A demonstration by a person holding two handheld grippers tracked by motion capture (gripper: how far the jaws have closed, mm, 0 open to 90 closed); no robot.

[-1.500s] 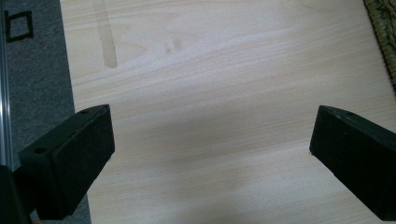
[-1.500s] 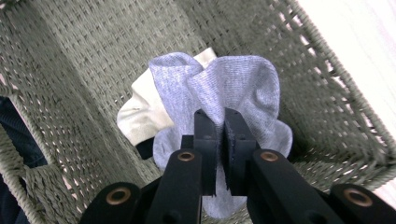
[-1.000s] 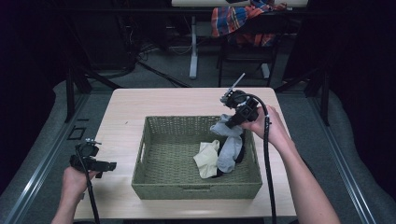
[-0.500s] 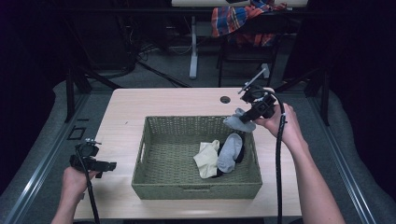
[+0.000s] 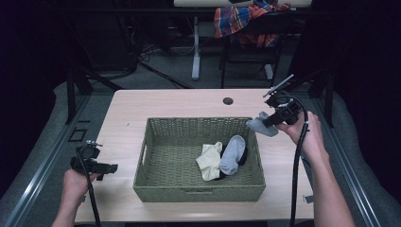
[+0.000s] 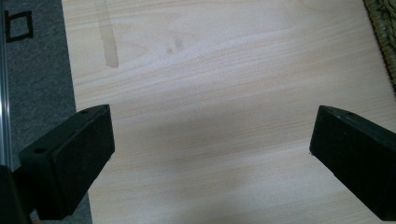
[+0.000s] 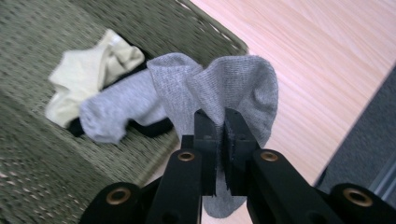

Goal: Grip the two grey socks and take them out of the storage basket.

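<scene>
My right claw (image 5: 265, 121) is pinching a grey sock (image 5: 259, 126) above basket (image 5: 156, 187) near worktop's right edge; left claw (image 6: 210, 158) is hovering spread wide.

A grey sock (image 5: 261, 126) hangs pinched in the right gripper (image 5: 270, 120), lifted above the table just beside the far right corner of the woven basket (image 5: 198, 194). In the right gripper view the same sock (image 7: 233, 88) is folded over the closed jaws, bulging up in two rounded lobes with a short end hanging below. Inside the green wicker basket (image 7: 28, 177), toward its right side, lies a small heap: a pale yellow sock (image 5: 208, 161) crumpled on the left, a second grey sock (image 5: 231, 155) stretched beside it and touching it, and a black sock (image 7: 149, 127) partly hidden beneath both.
</scene>
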